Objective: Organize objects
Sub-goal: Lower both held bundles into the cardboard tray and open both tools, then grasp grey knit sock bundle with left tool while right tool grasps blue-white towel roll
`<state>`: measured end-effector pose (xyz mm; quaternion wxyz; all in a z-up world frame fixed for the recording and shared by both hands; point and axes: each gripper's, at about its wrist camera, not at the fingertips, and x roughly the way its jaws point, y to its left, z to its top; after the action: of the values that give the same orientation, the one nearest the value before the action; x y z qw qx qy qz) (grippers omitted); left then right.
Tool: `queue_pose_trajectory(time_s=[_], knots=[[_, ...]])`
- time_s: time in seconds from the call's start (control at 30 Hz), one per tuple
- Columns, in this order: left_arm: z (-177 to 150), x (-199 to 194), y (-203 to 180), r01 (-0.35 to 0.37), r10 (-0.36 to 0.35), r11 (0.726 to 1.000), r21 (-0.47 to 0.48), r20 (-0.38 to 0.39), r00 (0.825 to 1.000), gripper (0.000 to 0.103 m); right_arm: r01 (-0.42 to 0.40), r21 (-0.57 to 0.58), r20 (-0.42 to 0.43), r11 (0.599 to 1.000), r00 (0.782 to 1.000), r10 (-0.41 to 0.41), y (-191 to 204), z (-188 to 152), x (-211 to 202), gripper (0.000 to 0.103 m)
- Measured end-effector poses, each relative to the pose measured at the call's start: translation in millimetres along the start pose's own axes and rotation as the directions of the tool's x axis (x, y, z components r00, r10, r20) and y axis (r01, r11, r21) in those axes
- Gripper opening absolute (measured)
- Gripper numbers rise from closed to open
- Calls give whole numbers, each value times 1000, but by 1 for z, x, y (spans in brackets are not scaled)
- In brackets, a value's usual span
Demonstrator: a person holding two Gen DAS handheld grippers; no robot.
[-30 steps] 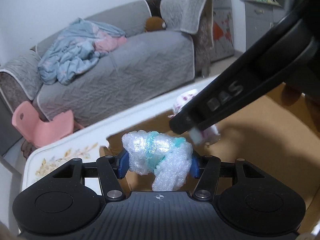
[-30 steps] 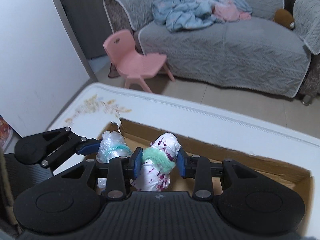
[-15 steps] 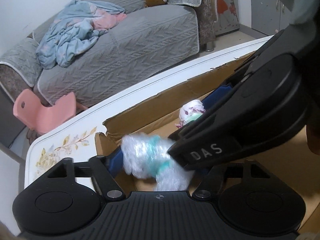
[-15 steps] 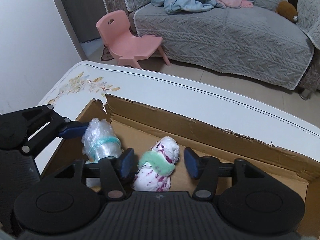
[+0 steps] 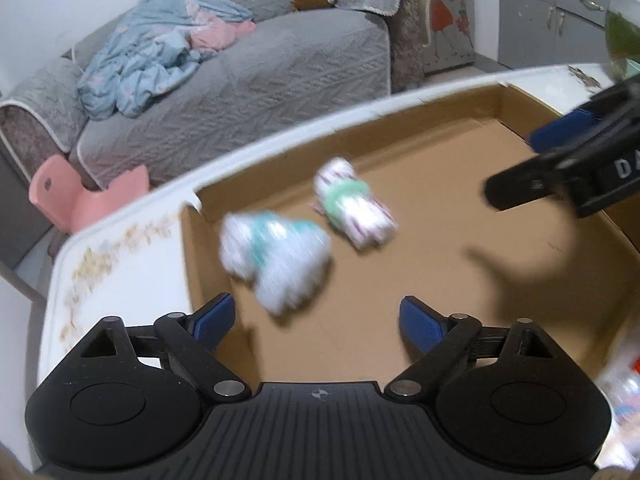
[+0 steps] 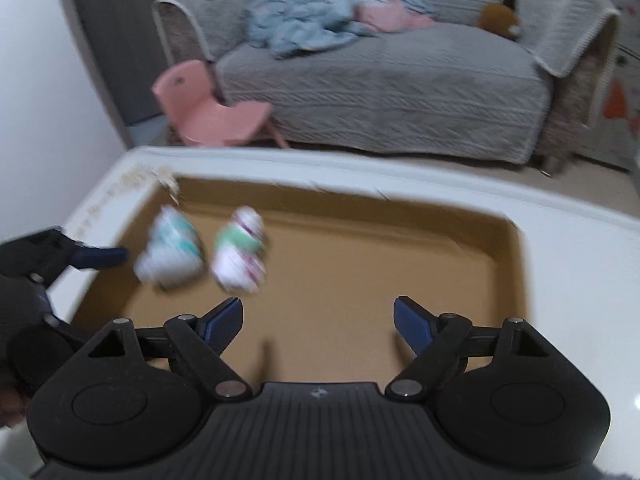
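Observation:
A bubble-wrapped bundle with a teal band [image 5: 276, 256] lies in the left corner of a shallow cardboard box [image 5: 500, 96]; it also shows in the right wrist view [image 6: 172, 248]. A white bundle with purple marks and a green band [image 5: 354, 208] lies beside it, to its right [image 6: 240, 250]. My left gripper [image 5: 318, 320] is open and empty, just behind the bubble-wrapped bundle. My right gripper [image 6: 318, 318] is open and empty, back from both bundles. Both views are blurred by motion.
The box [image 6: 516, 264] sits on a white table with a floral print [image 5: 112, 256]. A grey sofa [image 6: 380, 80] with a blue blanket and a pink child's chair [image 6: 208, 108] stand beyond the table. Something white and red [image 5: 624, 388] lies at the box's right.
Both grippers opened and let go of their bundles, which now lie in the box. Both grippers pulled back and up; the right one moved away to the right.

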<state>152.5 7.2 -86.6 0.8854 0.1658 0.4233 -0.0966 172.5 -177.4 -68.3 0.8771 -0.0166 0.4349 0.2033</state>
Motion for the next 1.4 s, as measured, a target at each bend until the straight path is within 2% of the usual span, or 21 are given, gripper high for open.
queue_pose_trajectory(time_s=[0.1, 0.2, 0.3, 0.43, 0.7, 0.77, 0.87, 0.97, 1.07, 1.2, 1.4], knots=[[-14, -6, -13, -3, 3, 1000, 22, -15, 1000, 93, 38, 24, -41, 999, 998, -37, -10, -30, -7, 81], [-25, -16, -18, 0, 0, 1000, -9, -18, 1000, 92, 82, -19, -59, 996, 995, -83, -5, -54, -13, 82], [-31, -24, -21, 0, -1, 1000, -12, -25, 1000, 92, 102, -91, -56, 991, 993, -107, 9, -74, -20, 89], [-43, -35, -27, -4, 3, 1000, -23, -28, 1000, 93, 86, -103, -51, 991, 994, -92, 15, -88, -31, 90], [-66, -54, -31, 7, -9, 998, -64, -35, 999, 93, 55, -131, -52, 990, 997, -62, 22, -94, -45, 91], [-71, -61, -31, 1, -2, 998, -66, -21, 1000, 95, 56, -139, -42, 989, 997, -62, 20, -95, -46, 92], [-78, -75, -33, -13, 13, 998, -58, 10, 1000, 98, 34, -131, 19, 991, 999, -32, 17, -94, -63, 92], [-91, -98, -33, 8, -4, 997, -74, 59, 998, 98, 19, -121, 74, 992, 997, -10, 11, -92, -86, 94], [-109, -120, -31, -9, 22, 993, -118, 111, 994, 103, 16, -93, 114, 996, 993, -6, 4, -102, -109, 95], [-130, -142, -27, -8, 37, 983, -181, 157, 987, 102, 11, -49, 151, 999, 989, -3, -4, -125, -131, 97], [-167, -170, -22, -3, 56, 964, -266, 193, 980, 102, 55, -53, 155, 997, 987, -46, -10, -157, -133, 98]])
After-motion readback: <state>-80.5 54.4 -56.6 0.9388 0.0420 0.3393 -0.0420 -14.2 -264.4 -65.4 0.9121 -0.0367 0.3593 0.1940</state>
